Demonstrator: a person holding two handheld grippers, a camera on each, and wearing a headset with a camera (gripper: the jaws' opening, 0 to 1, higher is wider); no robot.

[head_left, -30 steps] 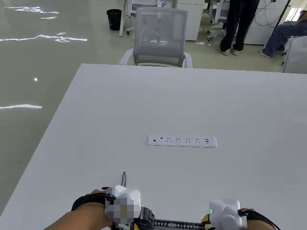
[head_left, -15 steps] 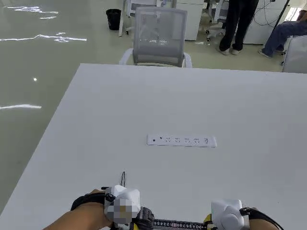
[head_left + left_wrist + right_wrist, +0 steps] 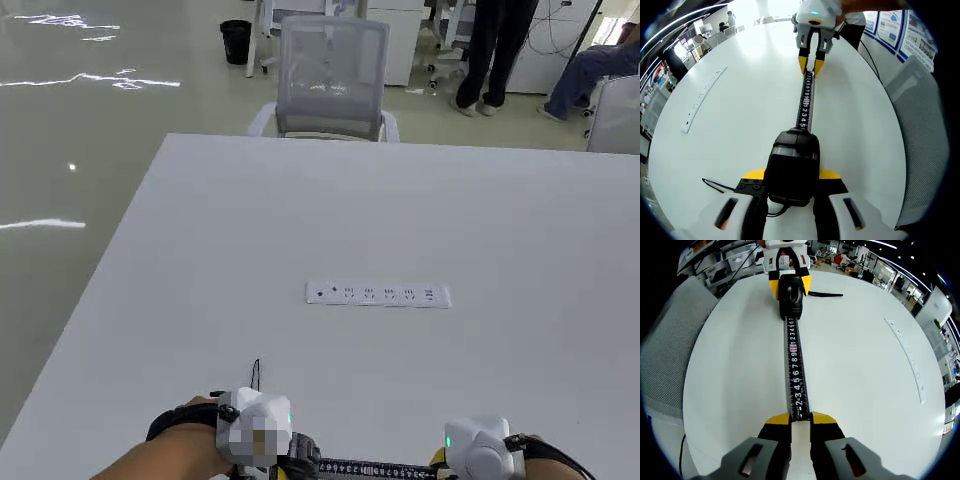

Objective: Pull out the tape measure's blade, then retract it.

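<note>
Left gripper [image 3: 792, 174]: fingers clamped on black tape measure [image 3: 792, 150] case. Right gripper [image 3: 800, 419]: fingers pinched on blade [image 3: 795, 365] tip. One tape measure, one power strip [image 3: 378, 294] on tabletop [image 3: 450, 200].

Bench [image 3: 400, 200] reaches from near edge to far. Chair [image 3: 330, 75] just behind far edge, left of middle. Power strip [image 3: 378, 295] flat on bench around middle, lengthwise left to right.

At near edge: left gripper [image 3: 792, 175] on left, right gripper [image 3: 800, 418] on right, facing each other. Tape measure case [image 3: 792, 160] between left gripper jaws. Blade [image 3: 795, 365] stretches right from case, over bench, end between right gripper jaws. Cord [image 3: 257, 372] on bench just beyond left gripper.

Floor beyond bench: bin [image 3: 237, 40] far left; standing person [image 3: 500, 50] and seated person [image 3: 590, 75] far right.
</note>
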